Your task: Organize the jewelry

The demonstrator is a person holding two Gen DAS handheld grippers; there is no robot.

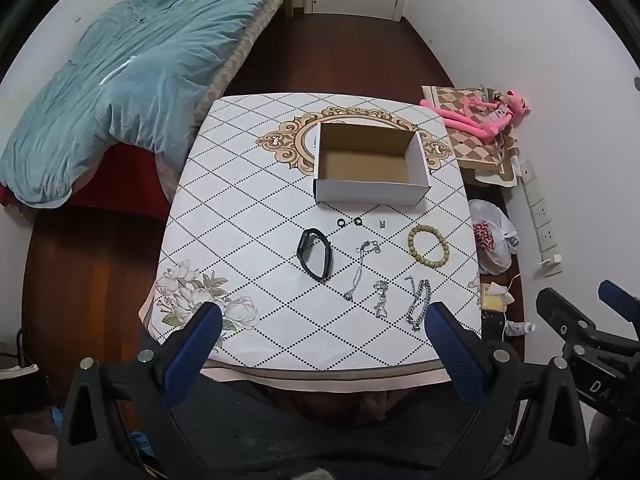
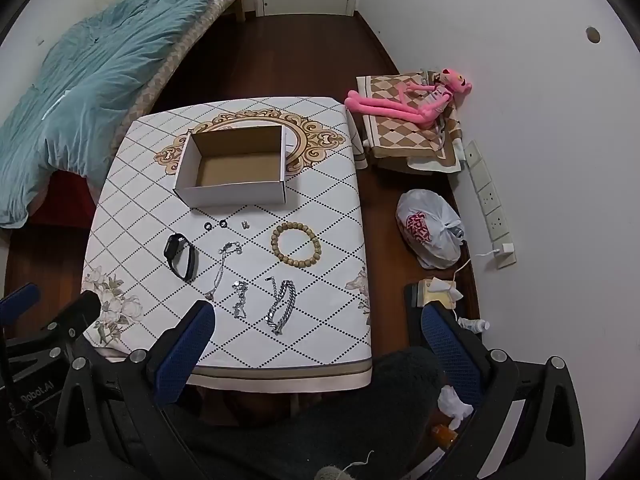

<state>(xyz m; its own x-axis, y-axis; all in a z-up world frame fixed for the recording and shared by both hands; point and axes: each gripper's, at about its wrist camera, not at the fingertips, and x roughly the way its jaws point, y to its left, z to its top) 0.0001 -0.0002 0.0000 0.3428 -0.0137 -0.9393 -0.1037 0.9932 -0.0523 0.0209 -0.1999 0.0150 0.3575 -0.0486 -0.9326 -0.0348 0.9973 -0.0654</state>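
Start step judged: box (image 1: 370, 162) empty at bench 12 o'clock, jewelry untouched. Left gripper (image 1: 322, 324) and right gripper (image 2: 318, 322) jaws apart, nothing held. Next: chain (image 2: 282, 306) to be pinched.

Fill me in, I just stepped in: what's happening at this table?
A person holds two grippers above the near table edge, left gripper and right gripper, both open and empty. The open white cardboard box holds nothing yet. The black smartwatch band, wooden bead bracelet and chunky silver chain lie untouched on the tablecloth.
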